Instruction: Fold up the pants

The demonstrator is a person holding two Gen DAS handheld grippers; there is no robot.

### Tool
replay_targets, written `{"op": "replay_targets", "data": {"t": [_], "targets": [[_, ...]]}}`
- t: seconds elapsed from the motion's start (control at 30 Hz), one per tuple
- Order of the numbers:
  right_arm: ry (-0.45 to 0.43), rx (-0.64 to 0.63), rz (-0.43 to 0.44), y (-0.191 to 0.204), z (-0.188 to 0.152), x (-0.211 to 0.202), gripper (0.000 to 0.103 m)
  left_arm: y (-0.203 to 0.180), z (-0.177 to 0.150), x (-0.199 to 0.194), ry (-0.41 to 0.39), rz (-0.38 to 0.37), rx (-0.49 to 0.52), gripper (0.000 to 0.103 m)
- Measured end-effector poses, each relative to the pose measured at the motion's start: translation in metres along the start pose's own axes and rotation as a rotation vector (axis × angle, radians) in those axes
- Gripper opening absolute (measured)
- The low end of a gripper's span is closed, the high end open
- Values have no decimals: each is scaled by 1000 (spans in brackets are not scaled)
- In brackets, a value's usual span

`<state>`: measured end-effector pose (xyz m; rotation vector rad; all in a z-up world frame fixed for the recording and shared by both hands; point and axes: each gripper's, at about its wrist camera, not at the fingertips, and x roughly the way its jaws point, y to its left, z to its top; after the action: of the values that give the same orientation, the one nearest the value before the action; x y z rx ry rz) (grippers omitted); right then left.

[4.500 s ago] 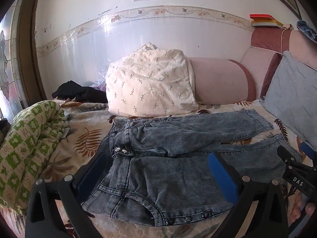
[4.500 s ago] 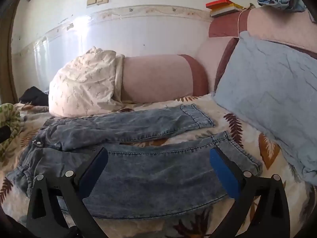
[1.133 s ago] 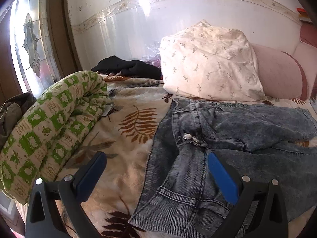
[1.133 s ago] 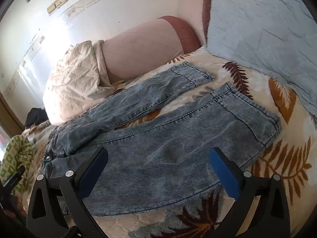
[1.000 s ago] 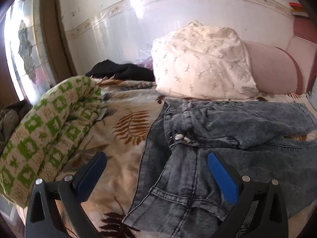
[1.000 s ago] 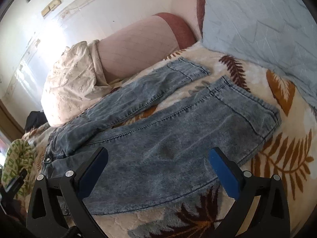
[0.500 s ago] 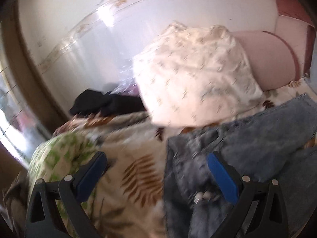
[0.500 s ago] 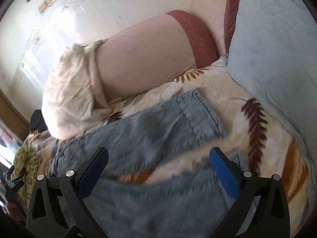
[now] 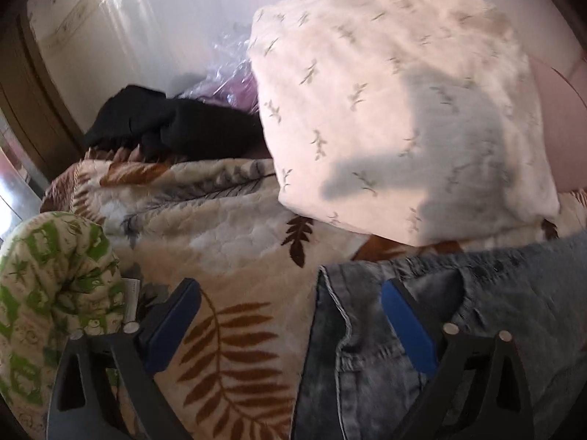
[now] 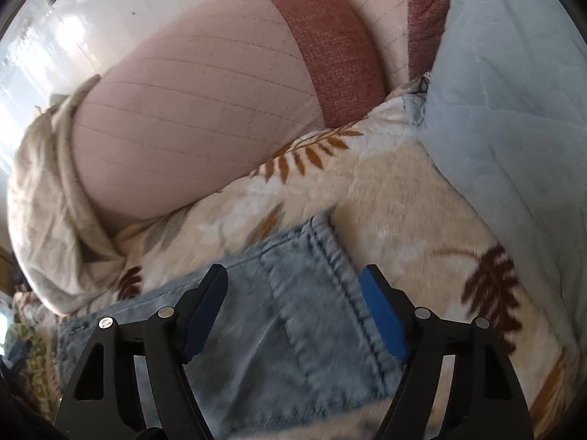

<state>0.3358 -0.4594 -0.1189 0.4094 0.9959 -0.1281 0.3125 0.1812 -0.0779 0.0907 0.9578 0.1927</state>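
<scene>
**Pants spread on a leaf-print bed, both tools low over the denim**

Pants of faded blue denim lie flat on the bed, whose cover is a cream quilted blanket printed with brown and grey fern leaves. In the left wrist view the waistband corner of the jeans sits just beside the left tool, which is spread wide with nothing between its blue pads; its right finger hangs over the denim and its left finger over bare blanket. In the right wrist view a stitched leg hem lies between the fingers of the right tool, which is also parted and grips nothing; whether its tips touch the cloth cannot be told.

Behind the waistband a white pillow with small sprig print rests on the blanket against a glossy pale wall. A heap of black clothing lies to its left, with crinkled clear plastic behind. A rolled green-and-white quilt fills the near left edge. A pink bolster with a red-brown band sits beyond the leg hem, touching the pillow, and a pale blue quilted cushion leans at the right.
</scene>
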Motion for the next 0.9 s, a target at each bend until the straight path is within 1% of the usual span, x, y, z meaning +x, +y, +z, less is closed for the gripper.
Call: {"op": "replay_targets", "data": {"t": [0.03,0.1,0.17,0.27,0.33,0.4,0.43,0.47,0.5,0.53,0.57,0.6,0.63,0.67,0.7,0.73,0.8,0.83,0.9], "targets": [[-3,0,-7,0,3,5,73,2,1,5,17,-10,-6,98],[4,6,-13,-1,8,16,72,8,1,17,51,-18,-47,95],[22,15,-22,-1,12,29,70,13,4,28,81,-34,-82,86],[72,16,-7,0,11,47,69,13,2,38,110,-86,-124,85],[73,-7,-37,4,8,52,69,6,0,43,124,-98,-110,84],[71,-36,-60,9,8,54,69,-2,3,52,144,-80,-91,81],[75,-40,-68,10,8,55,69,-4,4,58,161,-82,-95,78],[76,-44,-72,10,8,56,69,-6,5,65,183,-94,-109,71],[78,-50,-75,11,8,56,69,-7,5,71,208,-114,-127,67],[82,-59,-81,11,9,57,68,-9,6,75,226,-138,-143,60],[85,-67,-85,12,9,57,68,-10,5,79,238,-168,-161,57],[87,-70,-88,13,10,59,67,-10,5,82,247,-180,-177,56],[88,-72,-95,13,11,59,65,-11,5,85,259,-188,-192,50],[89,-73,-105,13,11,59,62,-12,6,88,264,-203,-204,45],[89,-79,-116,15,9,60,58,-13,7,90,270,-199,-209,45],[90,-92,-131,16,10,60,56,-13,8,92,273,-192,-214,42],[91,-110,-156,19,10,60,47,-14,10,93,278,-196,-231,36],[90,-120,-169,20,10,61,44,-15,11,93,279,-200,-232,33],[91,-135,-197,20,10,62,33,-18,12,92,279,-197,-212,27]]}}
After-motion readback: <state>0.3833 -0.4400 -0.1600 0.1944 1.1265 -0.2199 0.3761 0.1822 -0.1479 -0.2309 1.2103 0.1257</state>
